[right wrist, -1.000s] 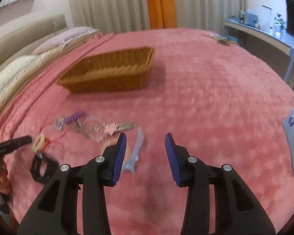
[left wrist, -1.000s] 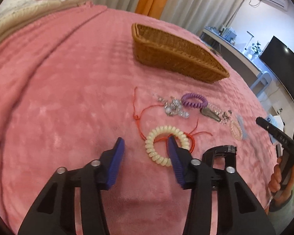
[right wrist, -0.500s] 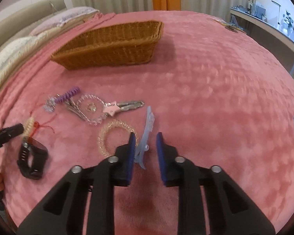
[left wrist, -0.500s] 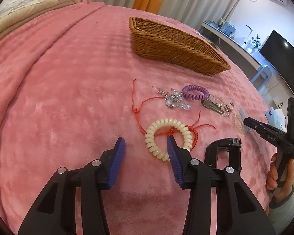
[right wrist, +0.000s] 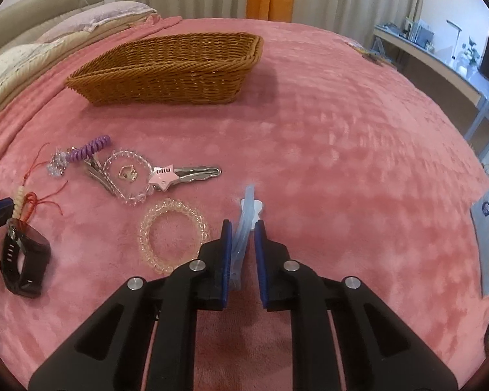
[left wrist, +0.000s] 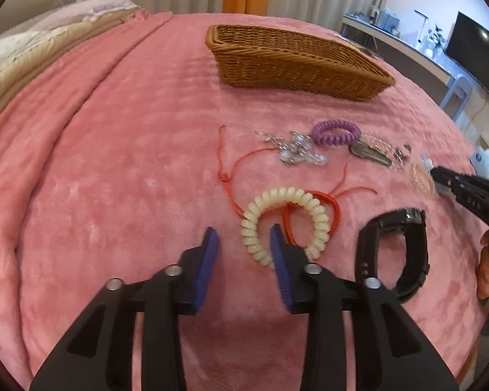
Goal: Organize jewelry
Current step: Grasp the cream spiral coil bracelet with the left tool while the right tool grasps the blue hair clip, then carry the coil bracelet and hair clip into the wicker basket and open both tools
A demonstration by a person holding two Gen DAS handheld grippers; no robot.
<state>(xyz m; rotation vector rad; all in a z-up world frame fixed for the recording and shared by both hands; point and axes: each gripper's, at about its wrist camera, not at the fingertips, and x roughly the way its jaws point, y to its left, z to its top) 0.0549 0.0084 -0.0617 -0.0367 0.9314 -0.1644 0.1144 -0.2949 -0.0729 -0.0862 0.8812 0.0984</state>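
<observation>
Jaws of my right gripper (right wrist: 241,228) are closing on the light, slippery blue hair clip (right wrist: 244,224) lying near-centre on the blanket (right wrist: 342,163), gripping its stiff mid-body; my left gripper (left wrist: 243,238) is closing, 1 pad inside the soft cream coil bracelet (left wrist: 285,221).

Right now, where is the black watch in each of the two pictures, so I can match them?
Left wrist view: the black watch lies at lower right, right of the cream spiral hair tie.
Right wrist view: the black watch lies at far left, low, below the same hair tie.
Shared landmark: the wicker basket, far across the pink blanket.
</observation>
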